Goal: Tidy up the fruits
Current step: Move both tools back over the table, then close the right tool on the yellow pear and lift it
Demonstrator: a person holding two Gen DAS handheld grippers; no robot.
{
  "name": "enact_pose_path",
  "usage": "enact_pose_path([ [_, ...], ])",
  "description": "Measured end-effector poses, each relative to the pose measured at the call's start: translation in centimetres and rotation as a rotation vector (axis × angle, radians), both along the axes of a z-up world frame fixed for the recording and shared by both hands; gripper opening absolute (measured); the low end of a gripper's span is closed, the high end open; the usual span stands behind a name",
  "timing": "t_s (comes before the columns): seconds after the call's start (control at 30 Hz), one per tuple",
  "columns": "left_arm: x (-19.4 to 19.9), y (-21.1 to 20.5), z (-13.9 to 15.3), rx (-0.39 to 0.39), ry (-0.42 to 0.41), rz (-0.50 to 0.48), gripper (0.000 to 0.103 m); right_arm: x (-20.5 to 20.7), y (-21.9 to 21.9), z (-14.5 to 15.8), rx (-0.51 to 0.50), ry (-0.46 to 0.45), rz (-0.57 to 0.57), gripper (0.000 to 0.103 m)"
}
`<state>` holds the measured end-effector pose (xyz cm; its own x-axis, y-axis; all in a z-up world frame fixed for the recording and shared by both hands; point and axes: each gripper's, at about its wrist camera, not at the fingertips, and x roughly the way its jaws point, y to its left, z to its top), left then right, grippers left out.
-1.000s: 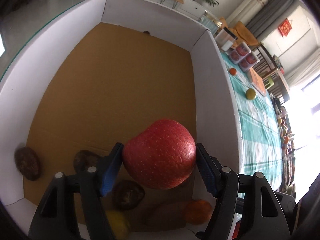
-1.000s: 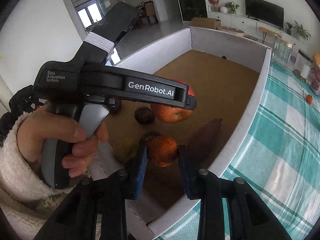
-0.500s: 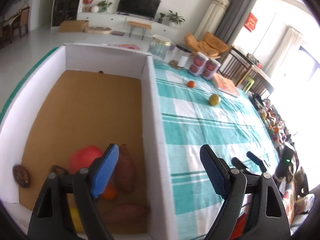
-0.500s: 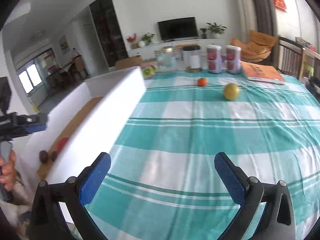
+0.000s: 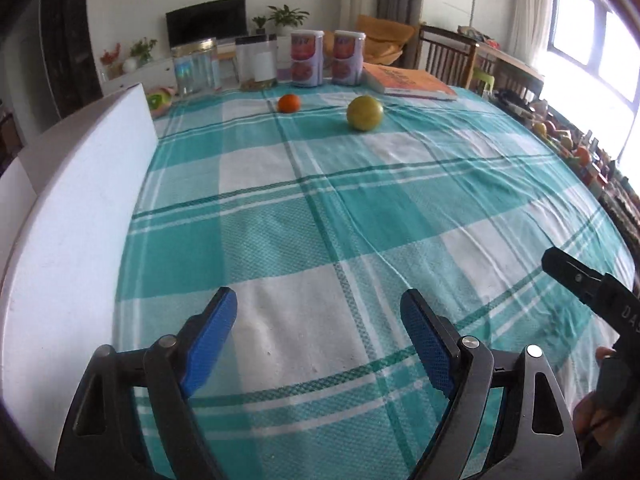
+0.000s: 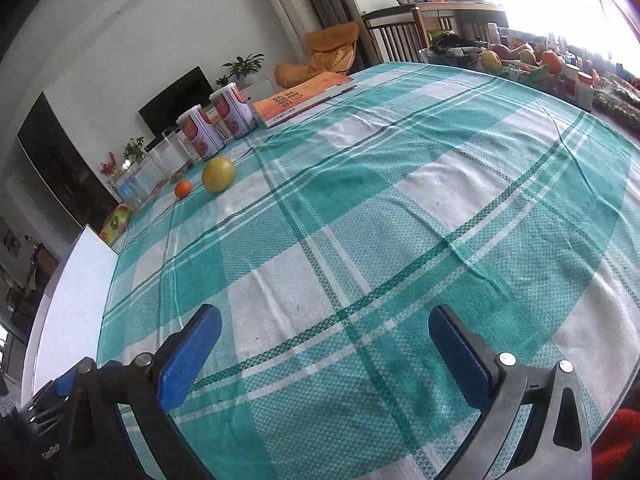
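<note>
Far back on the teal checked tablecloth (image 5: 360, 220) lie a small orange (image 5: 289, 103) and a yellow-green round fruit (image 5: 364, 113), a short gap between them. The right wrist view shows the same orange (image 6: 183, 189) and yellow-green fruit (image 6: 218, 174) at upper left. The white box (image 5: 80, 208) stands along the left, only its outer wall showing, its inside hidden. My left gripper (image 5: 316, 300) hangs open over bare cloth beside that wall, nothing between its blue pads. My right gripper (image 6: 324, 314) is wide open over the cloth, empty, with the box (image 6: 76, 292) to its left.
Two printed cans (image 5: 326, 58), a white-labelled jar (image 5: 260, 58), a glass jar (image 5: 196, 66) and an orange book (image 5: 408, 80) line the table's far edge. A basket of fruit (image 6: 520, 58) and wooden chairs stand beyond the right side. The right tool's handle (image 5: 592, 292) and a hand show at lower right.
The left gripper let go of the red apple and the right let go of an orange inside the box. Both opened and swung right, out over the tablecloth.
</note>
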<state>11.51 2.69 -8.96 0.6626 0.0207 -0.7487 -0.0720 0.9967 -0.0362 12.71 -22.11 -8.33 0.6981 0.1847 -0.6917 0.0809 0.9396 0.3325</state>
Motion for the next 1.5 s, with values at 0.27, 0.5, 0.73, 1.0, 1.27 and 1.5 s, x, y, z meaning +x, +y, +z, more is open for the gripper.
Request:
enact_pose_path([
  [0.27, 2.4, 0.6, -2.5, 0.063, 0.055, 0.042, 0.086, 0.8, 1.1, -0.9, -0.049, 0.035, 0.02, 0.103],
  [0.5, 2.5, 1.1, -3.1, 0.029, 0.067, 0.045, 0.088, 0.9, 1.8, -1.2, -0.082, 0.05, 0.036, 0.103],
  [0.73, 2.6, 1.3, -3.1, 0.021, 0.07, 0.049, 0.091, 1.9, 2.6, -1.9, -0.089, 0.096, 0.09, 0.103],
  [1.0, 2.6, 1.3, -3.1, 0.022, 0.071, 0.049, 0.091, 14.4, 4.7, -0.6, -0.031, 0.172, 0.219, 0.103],
  [1.27, 2.6, 1.2, -3.1, 0.022, 0.071, 0.05, 0.091, 27.8, 11.9, -0.8, 0.058, 0.19, 0.266, 0.1],
  [1.5, 2.6, 1.2, -3.1, 0.023, 0.071, 0.05, 0.092, 28.7, 12.8, -1.5, 0.105, 0.232, 0.247, 0.051],
])
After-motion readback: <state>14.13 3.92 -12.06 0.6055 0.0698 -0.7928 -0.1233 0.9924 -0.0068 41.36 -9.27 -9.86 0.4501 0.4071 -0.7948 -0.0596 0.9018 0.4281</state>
